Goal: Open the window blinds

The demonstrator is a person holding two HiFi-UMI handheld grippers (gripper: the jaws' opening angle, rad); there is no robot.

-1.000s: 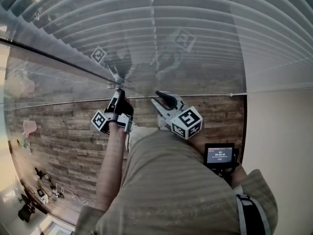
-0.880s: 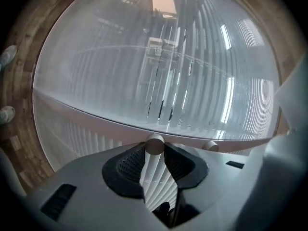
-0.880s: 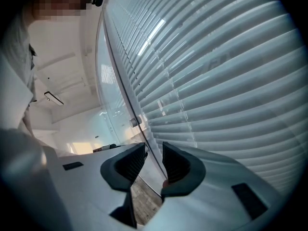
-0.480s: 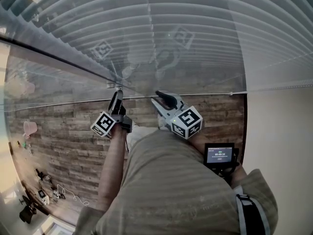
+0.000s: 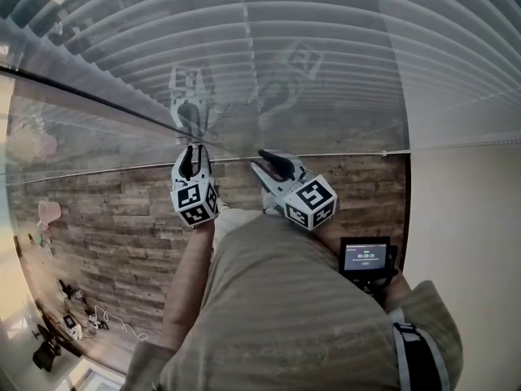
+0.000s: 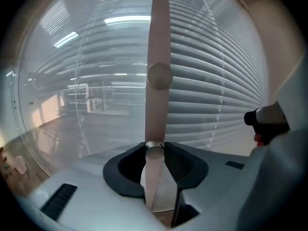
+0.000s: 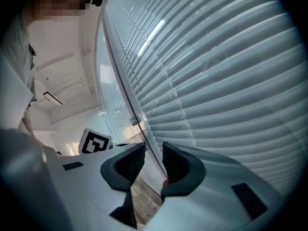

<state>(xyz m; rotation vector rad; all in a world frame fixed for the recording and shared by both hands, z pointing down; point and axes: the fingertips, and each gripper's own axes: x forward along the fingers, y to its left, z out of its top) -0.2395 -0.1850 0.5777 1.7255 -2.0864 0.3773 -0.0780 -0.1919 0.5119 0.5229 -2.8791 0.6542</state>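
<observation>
White slatted blinds (image 5: pixel 326 72) hang in front of me, slats near flat. In the head view my left gripper (image 5: pixel 194 155) reaches to their lower left edge. The left gripper view shows the pale tilt wand (image 6: pixel 158 57) running upright between the jaws of my left gripper (image 6: pixel 155 150). The jaws are closing, and both pads touch the wand at its metal ring. My right gripper (image 5: pixel 273 163) sits just right of it at the blinds' bottom rail. The right gripper (image 7: pixel 153 153) is open with nothing held, the blinds (image 7: pixel 216 81) beyond it.
A glass pane (image 5: pixel 81 129) adjoins the blinds on the left. Wood-plank floor (image 5: pixel 98 218) lies below, with cables and small items (image 5: pixel 73 316) at lower left. A small lit screen (image 5: pixel 365 259) sits lower right, next to a beige wall (image 5: pixel 464 218).
My left gripper has rolled about a quarter turn around the wand, so its marker cube now faces up toward me. The right gripper has stayed put.
</observation>
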